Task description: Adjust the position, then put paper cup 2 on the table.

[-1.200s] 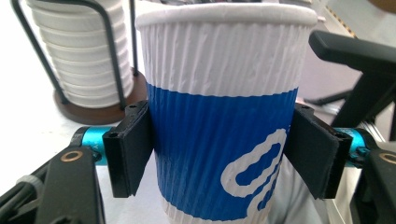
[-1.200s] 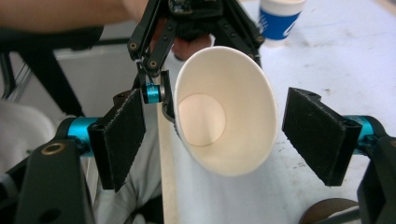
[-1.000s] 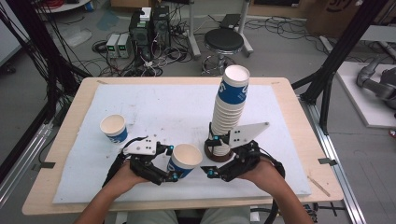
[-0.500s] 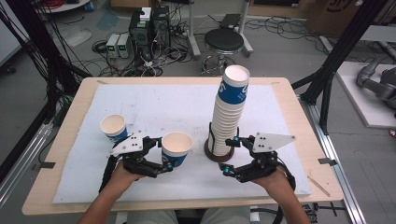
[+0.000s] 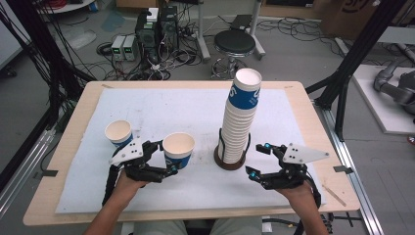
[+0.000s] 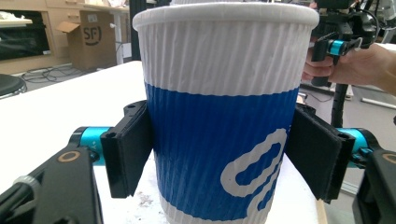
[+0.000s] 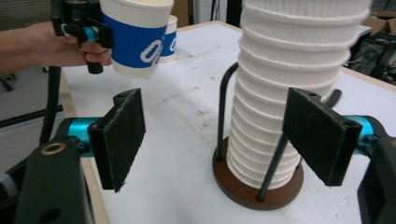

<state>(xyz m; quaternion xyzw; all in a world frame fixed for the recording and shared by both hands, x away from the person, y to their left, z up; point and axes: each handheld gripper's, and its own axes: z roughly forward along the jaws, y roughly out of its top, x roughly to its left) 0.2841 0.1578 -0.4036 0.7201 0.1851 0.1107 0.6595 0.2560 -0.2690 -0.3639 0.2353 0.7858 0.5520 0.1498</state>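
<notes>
Risk of dropping: left claw (image 5: 165,157) gripping the cup (image 5: 178,149) by its blue band, pads on both sides, jaws just having been opening a little with the cup between them. Any further easing, and the cup slipping down or tipping onto the mat (image 5: 171,107). Squeezing too hard instead, and the thin wall denting. Cup sitting left of centre over the bench (image 5: 303,112), near the second cup (image 5: 119,133); judging from the right gripper view, hanging just clear of the surface, not certain.

Right claw (image 5: 257,159) gaping wide, holding nothing, hovering just beside the stack (image 5: 240,117) at its lower part. Danger here: stack standing tall and leaning slightly, so a sideways bump from a pad risking tilting it in the holder (image 5: 230,164) or pulling several nested cups at once. Closing on the wire uprights instead of the paper also possible, and dragging the whole holder.

Materials: cups being ribbed paper, white with a blue band and a white looped logo, tapering, rolled rim, light and easy to crush. Holder having a round dark brown base with thin black wire uprights. Claw pads looking like flat black rubbery blocks. Mat being white, slightly stained, lying on a pale wooden top.
</notes>
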